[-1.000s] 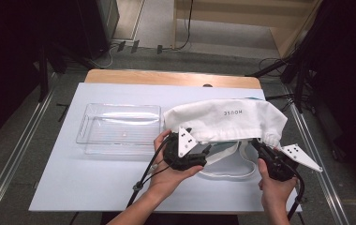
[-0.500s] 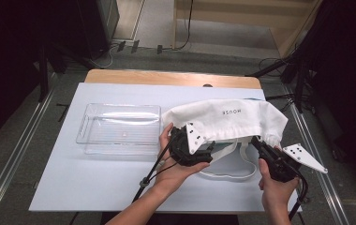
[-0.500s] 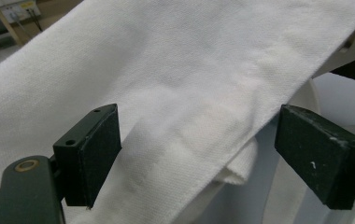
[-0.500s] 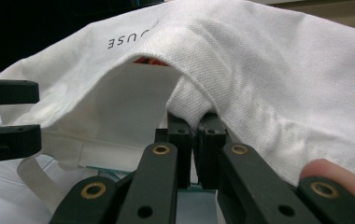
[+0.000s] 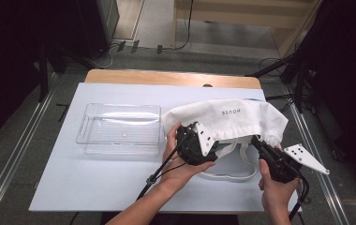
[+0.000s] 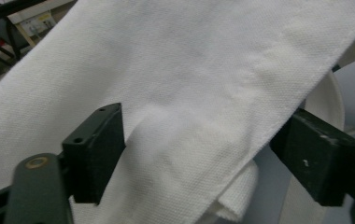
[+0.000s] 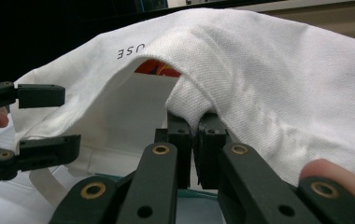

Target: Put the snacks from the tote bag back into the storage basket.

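1. A white woven-cloth tote bag with grey printed lettering lies on the right half of a pale blue-white tabletop sheet; its mouth faces the person, and its white strap handles loop out onto the sheet between the two hands.
2. The right gripper, a black two-jaw tool held in the person's right hand, meets the bag at its near right edge. In the right gripper view its jaws are pressed together on a pinched fold of the bag's rim, which lifts the mouth into an arch.
3. The left gripper, black with a grey three-cornered plate on top and held in the person's left hand, sits at the near left part of the bag's mouth. In the left gripper view its jaws stand apart with the cloth edge lying between them; the pads do not press on it. These jaws have just been closing slightly.
4. In the right gripper view the left gripper's parted jaws appear at the left, level with the opened mouth.
5. A clear rectangular plastic tray rests on the sheet to the left of the bag, just beside it.
6. A light wooden table edge shows beyond the sheet.
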Demonstrator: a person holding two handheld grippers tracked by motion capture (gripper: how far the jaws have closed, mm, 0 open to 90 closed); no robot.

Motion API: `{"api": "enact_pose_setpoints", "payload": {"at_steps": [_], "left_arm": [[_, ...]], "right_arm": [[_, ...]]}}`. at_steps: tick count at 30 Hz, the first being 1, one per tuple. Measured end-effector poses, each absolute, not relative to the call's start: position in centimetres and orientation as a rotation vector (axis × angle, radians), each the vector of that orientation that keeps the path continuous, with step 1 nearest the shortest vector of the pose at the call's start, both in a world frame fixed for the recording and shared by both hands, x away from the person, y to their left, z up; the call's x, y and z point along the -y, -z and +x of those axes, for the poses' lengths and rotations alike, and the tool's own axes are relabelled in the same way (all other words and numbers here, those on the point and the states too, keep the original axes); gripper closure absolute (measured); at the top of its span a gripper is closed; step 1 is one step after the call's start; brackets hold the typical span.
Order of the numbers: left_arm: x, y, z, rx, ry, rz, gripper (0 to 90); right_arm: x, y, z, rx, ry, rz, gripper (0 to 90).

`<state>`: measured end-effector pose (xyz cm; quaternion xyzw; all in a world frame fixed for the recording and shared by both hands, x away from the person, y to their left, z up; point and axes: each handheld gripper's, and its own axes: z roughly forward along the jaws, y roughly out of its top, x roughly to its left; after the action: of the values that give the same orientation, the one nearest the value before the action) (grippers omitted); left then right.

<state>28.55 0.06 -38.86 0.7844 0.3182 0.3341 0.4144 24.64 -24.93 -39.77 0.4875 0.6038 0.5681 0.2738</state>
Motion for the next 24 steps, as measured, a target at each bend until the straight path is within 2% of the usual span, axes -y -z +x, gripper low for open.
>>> {"api": "enact_pose_setpoints", "payload": {"at_steps": [2,3,4,5,6,11,16,17,18,22,24], "left_arm": [[-0.2,38.6,28.6,-0.789,-0.838,1.964,28.9],[-0.3,38.4,28.6,-0.774,-0.822,1.961,28.9],[-0.4,38.3,28.5,-0.759,-0.811,1.954,35.6],[-0.5,38.1,28.4,-0.743,-0.812,1.952,47.8],[-0.6,38.0,28.4,-0.722,-0.799,1.951,47.8],[-1.4,37.0,28.8,-0.721,-0.731,1.908,73.4],[-1.6,36.4,29.5,-0.71,-0.675,1.91,81.8],[-1.7,36.0,29.8,-0.716,-0.65,1.902,83.7],[-1.7,36.0,29.8,-0.716,-0.65,1.902,84.2],[-2.0,35.3,30.6,-0.731,-0.604,1.882,84.8],[-2.1,35.1,30.8,-0.731,-0.598,1.876,85.0]], "right_arm": [[24.9,39.8,24.6,-1.626,-1.516,1.303,88.1],[24.9,39.8,24.6,-1.626,-1.516,1.303,88.1],[24.9,39.9,24.6,-1.627,-1.515,1.302,88.1],[24.9,40.0,24.6,-1.634,-1.51,1.303,88.1],[24.9,40.0,24.6,-1.634,-1.51,1.303,88.1],[24.9,40.2,24.4,-1.646,-1.497,1.293,88.1],[24.7,40.3,24.4,-1.656,-1.475,1.288,86.9],[24.8,40.5,24.5,-1.657,-1.473,1.302,81.8],[24.8,40.5,24.5,-1.657,-1.473,1.302,81.8],[25.0,41.2,23.8,-1.663,-1.487,1.312,68.8],[25.2,41.7,23.1,-1.677,-1.48,1.308,66.7]]}}
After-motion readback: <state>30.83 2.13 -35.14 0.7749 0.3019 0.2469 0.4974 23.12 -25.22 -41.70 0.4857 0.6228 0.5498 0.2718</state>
